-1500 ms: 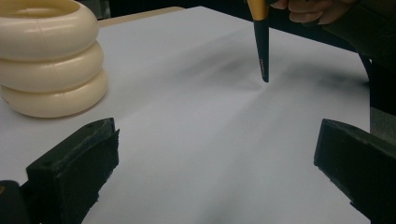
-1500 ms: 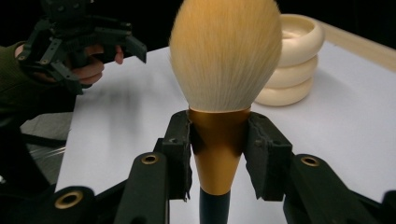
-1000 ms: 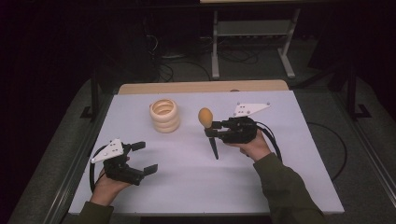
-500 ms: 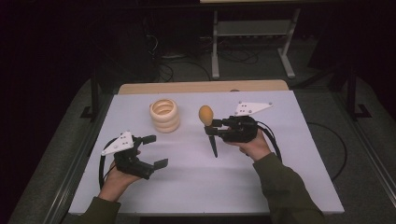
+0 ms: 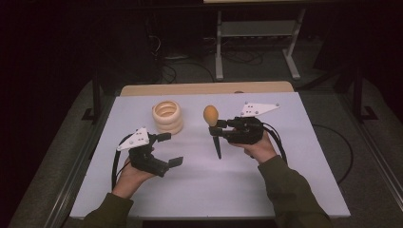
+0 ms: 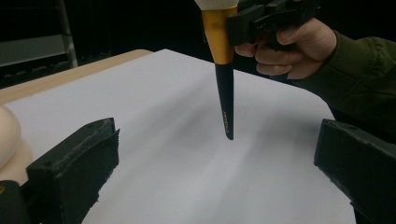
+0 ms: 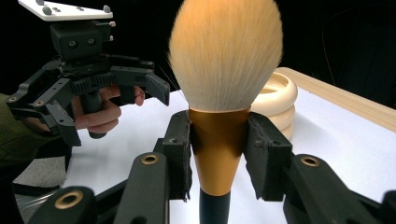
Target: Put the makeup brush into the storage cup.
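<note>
Two grippers in play. Our right gripper [image 5: 219,129] is clamped on the gold collar of a makeup brush [image 5: 213,127], holding it upright above the white table [image 5: 285,180]: bristles up, black handle tip pointing down. In the left gripper view the tip looks to hang just clear of the surface, but we can't be sure it isn't touching.

Our left gripper [image 5: 169,149] sits at the near left with jaws wide apart and nothing between them, aimed across at the brush handle [image 6: 225,98]. Well apart from it for now.

A stack of pale rings [image 5: 167,116] sits on the far left of the table, untouched, left of the brush.

Our read on progress: pickup is done, brush is secure and off the table. What's left looks like a handover or a two-handed grab, with the left gripper needing to close the gap and take the black handle below the collar. Nothing placed yet, so roughly mid-task at best.
</note>
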A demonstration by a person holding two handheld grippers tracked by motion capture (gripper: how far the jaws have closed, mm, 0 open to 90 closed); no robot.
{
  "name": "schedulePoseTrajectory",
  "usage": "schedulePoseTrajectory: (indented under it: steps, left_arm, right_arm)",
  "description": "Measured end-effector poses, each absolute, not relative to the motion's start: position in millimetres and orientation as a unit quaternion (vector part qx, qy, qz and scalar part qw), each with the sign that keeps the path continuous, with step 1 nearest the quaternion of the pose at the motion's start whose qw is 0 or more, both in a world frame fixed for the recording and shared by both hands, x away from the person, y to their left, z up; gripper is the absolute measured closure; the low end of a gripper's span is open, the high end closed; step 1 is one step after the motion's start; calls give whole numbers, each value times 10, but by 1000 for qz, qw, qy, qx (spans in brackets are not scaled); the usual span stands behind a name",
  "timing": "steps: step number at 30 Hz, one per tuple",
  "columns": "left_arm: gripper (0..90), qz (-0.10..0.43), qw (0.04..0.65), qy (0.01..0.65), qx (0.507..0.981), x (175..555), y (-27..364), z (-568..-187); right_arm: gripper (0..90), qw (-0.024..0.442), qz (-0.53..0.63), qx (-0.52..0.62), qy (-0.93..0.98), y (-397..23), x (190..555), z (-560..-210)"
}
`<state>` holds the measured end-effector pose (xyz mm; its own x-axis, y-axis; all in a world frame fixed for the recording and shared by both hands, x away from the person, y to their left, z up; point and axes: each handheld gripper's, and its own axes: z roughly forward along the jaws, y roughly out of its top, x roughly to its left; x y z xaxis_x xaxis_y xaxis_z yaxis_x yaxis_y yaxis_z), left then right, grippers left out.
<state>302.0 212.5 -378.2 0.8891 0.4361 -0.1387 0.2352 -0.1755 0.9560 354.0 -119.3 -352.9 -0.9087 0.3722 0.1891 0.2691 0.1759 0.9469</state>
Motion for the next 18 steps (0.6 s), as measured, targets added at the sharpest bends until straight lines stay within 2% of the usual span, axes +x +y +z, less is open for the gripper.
schedulePoseTrajectory:
  steps: [18]
  left_arm:
    - [0,76,606,196,767,3183,1829,-3742]
  right_arm:
    - [623,48,616,214,756,-1205,3528,-3501]
